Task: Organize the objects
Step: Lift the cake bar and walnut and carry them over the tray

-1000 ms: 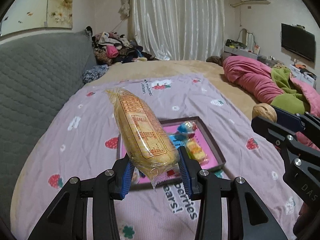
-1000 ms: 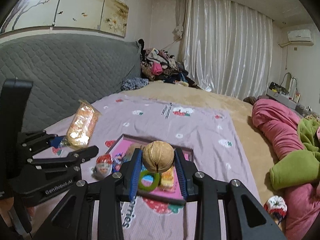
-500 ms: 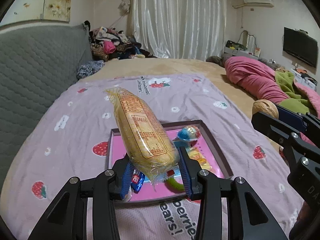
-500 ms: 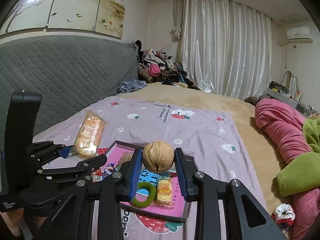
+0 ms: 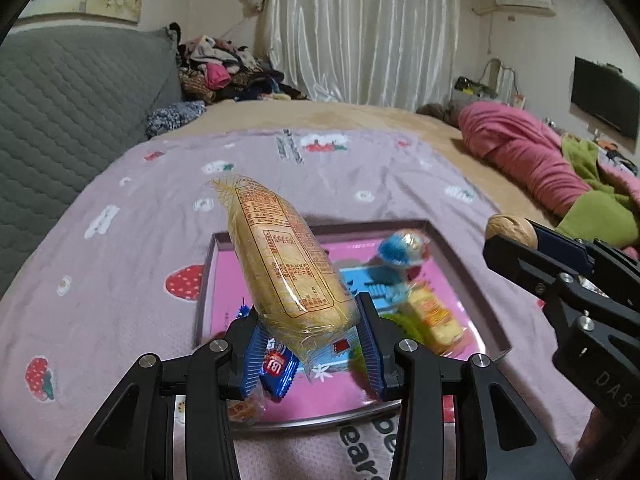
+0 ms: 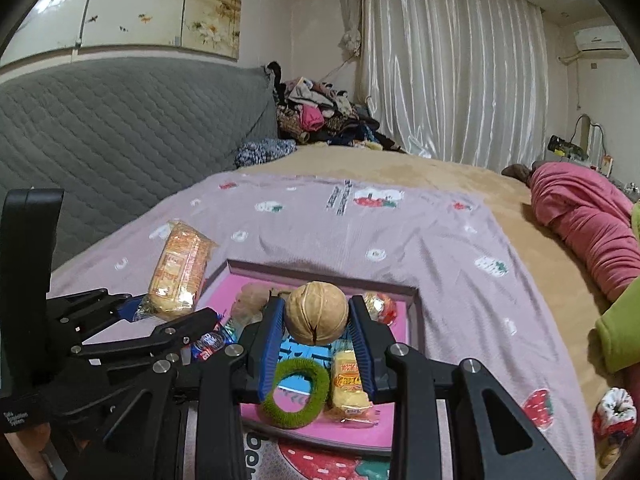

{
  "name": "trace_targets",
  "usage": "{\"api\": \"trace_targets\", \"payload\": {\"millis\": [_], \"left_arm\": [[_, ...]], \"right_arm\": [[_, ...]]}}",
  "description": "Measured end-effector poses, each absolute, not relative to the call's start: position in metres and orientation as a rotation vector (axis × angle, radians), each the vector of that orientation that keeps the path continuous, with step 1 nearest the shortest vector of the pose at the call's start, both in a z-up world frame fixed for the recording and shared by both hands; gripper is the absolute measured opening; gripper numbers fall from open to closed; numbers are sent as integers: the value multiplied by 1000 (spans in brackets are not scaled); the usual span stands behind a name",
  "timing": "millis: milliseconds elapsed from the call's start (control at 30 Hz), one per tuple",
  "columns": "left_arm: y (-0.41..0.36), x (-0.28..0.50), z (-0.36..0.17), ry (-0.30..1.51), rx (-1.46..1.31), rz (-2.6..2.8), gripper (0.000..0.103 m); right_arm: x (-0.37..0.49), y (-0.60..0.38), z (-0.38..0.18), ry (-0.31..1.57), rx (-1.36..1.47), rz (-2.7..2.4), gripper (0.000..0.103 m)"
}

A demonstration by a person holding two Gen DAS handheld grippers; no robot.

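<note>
My left gripper (image 5: 310,340) is shut on a long yellow packet of biscuits (image 5: 280,264), held tilted above the pink tray (image 5: 472,272). The same packet (image 6: 178,270) shows at the left in the right wrist view, above the tray's left edge. My right gripper (image 6: 318,334) is shut on a walnut (image 6: 317,313) over the tray (image 6: 412,320); the walnut (image 5: 510,230) also appears at the right in the left wrist view. In the tray lie a green hair ring (image 6: 296,394), a small yellow snack packet (image 6: 348,384), a foil egg (image 5: 404,248) and a blue wrapped sweet (image 5: 278,372).
The tray rests on a lilac strawberry-print sheet (image 5: 120,280) over a beige bed. A grey quilted headboard (image 6: 120,128) runs along the left. A pink and green duvet (image 5: 532,168) lies right, clothes (image 6: 320,112) are piled at the back.
Both grippers have come down and forward toward the tray, which now looks larger and closer beneath them. Each grip is unchanged.
</note>
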State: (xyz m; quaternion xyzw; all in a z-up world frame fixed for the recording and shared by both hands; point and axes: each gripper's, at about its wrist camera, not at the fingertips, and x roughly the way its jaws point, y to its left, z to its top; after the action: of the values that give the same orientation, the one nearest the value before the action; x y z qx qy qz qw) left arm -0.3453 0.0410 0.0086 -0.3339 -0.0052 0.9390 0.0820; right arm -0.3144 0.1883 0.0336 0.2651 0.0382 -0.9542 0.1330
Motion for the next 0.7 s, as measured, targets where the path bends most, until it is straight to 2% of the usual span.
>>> {"api": "trace_targets", "payload": {"millis": [267, 700], "left_arm": [[46, -365, -21, 35, -1050, 2795, 43], [43, -376, -42, 53, -1120, 2784, 43]], "right_arm": [[-330, 180, -6, 164, 848, -2741, 33], [-344, 174, -30, 208, 910, -2701, 33]]}}
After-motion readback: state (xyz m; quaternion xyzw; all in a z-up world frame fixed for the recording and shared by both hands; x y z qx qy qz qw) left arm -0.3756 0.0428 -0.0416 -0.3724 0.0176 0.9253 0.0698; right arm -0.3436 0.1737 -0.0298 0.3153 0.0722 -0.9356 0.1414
